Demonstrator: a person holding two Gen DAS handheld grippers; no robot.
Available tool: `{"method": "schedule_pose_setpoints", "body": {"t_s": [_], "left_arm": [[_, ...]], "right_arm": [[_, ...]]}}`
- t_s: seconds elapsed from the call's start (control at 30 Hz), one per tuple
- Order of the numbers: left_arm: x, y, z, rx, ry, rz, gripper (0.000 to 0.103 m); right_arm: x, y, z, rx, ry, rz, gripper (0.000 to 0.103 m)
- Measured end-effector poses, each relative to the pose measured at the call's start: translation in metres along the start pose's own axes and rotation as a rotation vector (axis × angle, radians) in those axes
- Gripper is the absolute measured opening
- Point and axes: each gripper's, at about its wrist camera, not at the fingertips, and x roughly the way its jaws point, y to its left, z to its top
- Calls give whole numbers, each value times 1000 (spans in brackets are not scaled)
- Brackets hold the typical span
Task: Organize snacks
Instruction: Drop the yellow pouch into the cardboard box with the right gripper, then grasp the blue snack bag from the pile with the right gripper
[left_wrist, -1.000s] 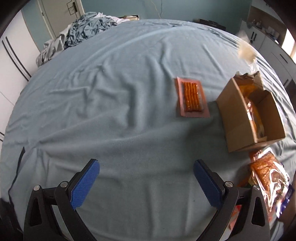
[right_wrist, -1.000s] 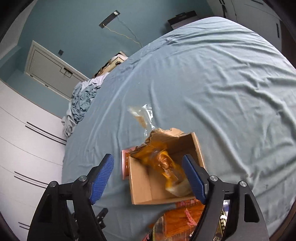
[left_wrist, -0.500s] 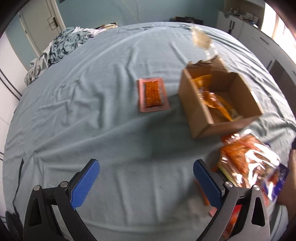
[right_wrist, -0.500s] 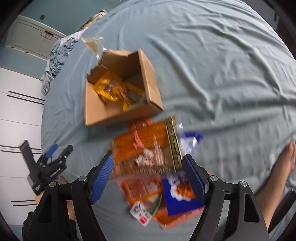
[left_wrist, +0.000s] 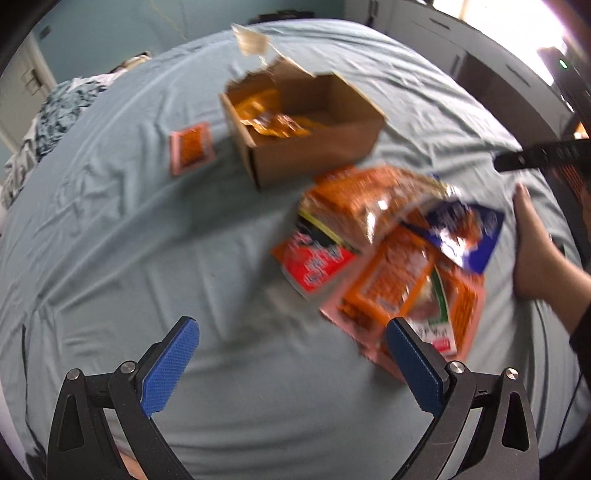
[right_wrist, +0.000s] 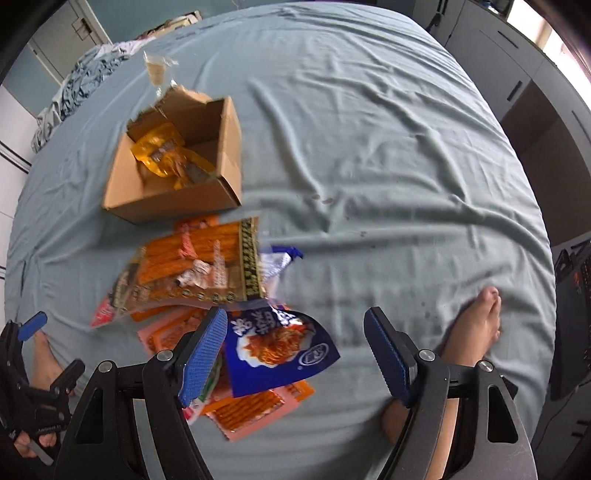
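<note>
A heap of snack packets (left_wrist: 388, 258) lies on the blue-grey bedsheet in front of an open cardboard box (left_wrist: 314, 155) that holds orange packets. My left gripper (left_wrist: 291, 332) hangs open over bare sheet, with the heap just past its right finger. A flat pink packet (left_wrist: 192, 147) lies alone left of the box. In the right wrist view my right gripper (right_wrist: 295, 321) is open above the heap, a blue packet (right_wrist: 280, 347) showing between its fingers, untouched. A large orange packet (right_wrist: 195, 266) tops the heap near the box (right_wrist: 173, 206).
A person's bare foot (right_wrist: 476, 325) rests on the sheet right of the heap, and another foot (right_wrist: 44, 354) at the left edge. A clear wrapper (right_wrist: 157, 70) lies beyond the box. Crumpled bedding (right_wrist: 85, 81) sits far left. Dark cabinets (right_wrist: 524, 85) line the right side.
The left view has swept right, bringing the box and the heap to its middle. The right gripper has swung from over the box down to the heap. Both stayed open.
</note>
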Motion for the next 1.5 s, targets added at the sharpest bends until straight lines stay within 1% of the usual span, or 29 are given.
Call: {"method": "schedule_pose_setpoints", "body": {"t_s": [0.07,0.17,0.23,0.3,0.37,0.5,0.63,0.73,0.83,0.93,1.0,1.07,1.17,1.2,1.27,1.3,1.33,1.37,1.4,1.43,1.5], "left_arm": [[4,-8,-5,30,18,-23,103],[8,-18,-10,68,12,-40,103],[13,-24,-10,96,13,-34,103],[19,-31,-12,116,23,-30,103],[25,-35,-15,139,37,-25,103],[39,-58,-20,223,66,-10,103],[44,-79,-19,279,55,-16,103],[47,-90,-18,323,40,14,103],[51,-95,-17,350,35,40,103],[53,-98,-16,356,40,40,103],[52,-98,-16,358,37,44,103],[50,-98,-15,359,31,46,103],[47,-98,-15,360,23,49,103],[47,-98,-15,359,22,50,103],[47,-96,-15,353,24,52,103],[47,-96,-15,350,26,50,103],[48,-95,-16,348,28,49,103],[48,-94,-16,345,30,49,103],[47,-93,-16,344,29,49,103],[47,-92,-16,343,27,48,103],[45,-89,-16,339,19,45,103]], "right_arm": [[23,2,-1,-14,43,14,76],[47,0,1,5,113,96,76],[58,0,2,12,148,133,76],[68,5,2,-21,170,148,76],[73,10,2,-66,174,139,76],[78,23,-3,-137,186,121,76],[87,26,-7,-162,195,89,76],[86,24,-5,-160,179,58,76],[88,20,-2,-125,181,70,76],[97,16,5,-98,185,74,76],[101,19,11,-105,165,54,76],[104,30,13,-156,151,33,76],[124,56,12,-268,220,32,76],[131,62,11,-298,237,4,77],[152,72,9,-366,245,-102,88],[167,76,5,-416,264,-172,88],[174,77,2,-437,284,-177,92],[180,77,-2,-442,313,-157,98],[183,77,-4,-443,342,-147,98],[183,78,-5,-446,350,-148,97],[178,78,-6,-445,382,-115,79]]}}
